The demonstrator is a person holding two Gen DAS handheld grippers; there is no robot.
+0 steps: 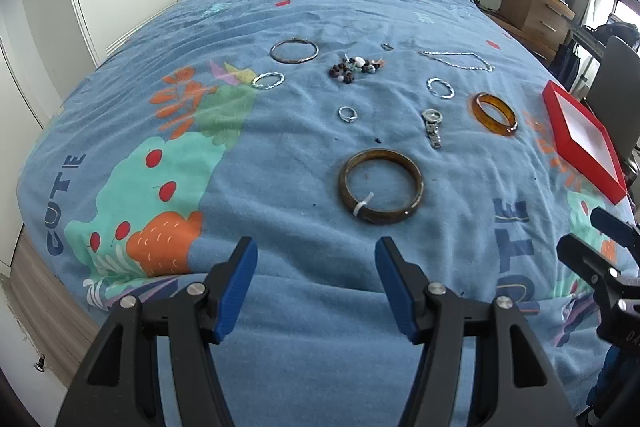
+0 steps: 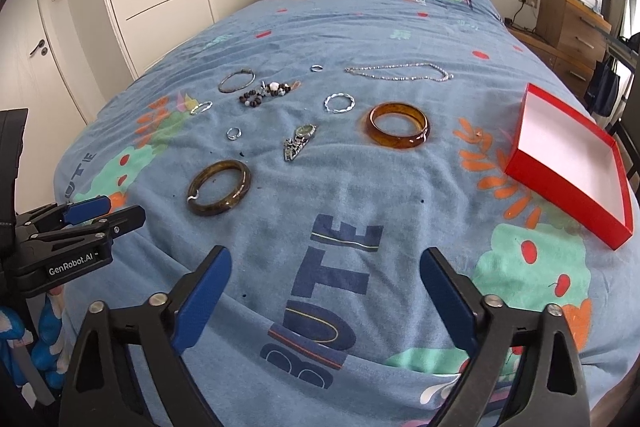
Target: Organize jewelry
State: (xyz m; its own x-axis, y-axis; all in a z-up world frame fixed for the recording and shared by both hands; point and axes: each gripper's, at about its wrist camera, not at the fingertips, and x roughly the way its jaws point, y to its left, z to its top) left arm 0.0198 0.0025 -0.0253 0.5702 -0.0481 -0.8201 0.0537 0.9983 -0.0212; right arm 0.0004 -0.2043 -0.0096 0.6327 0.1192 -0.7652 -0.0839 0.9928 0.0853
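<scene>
Jewelry lies spread across the bed, from thin bangle through dark bangle and amber bangle to the empty red box, likely its destination, while left hand-held gripper and right hand-held gripper hover released, empty.

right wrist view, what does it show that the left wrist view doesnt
Only the right wrist view shows the door handle and the red box's bare white inside. Only the left wrist view shows the floor beside the bed. Both show the dark bangle, amber bangle, watch, chain necklace, and both open tongs: left, right.
</scene>
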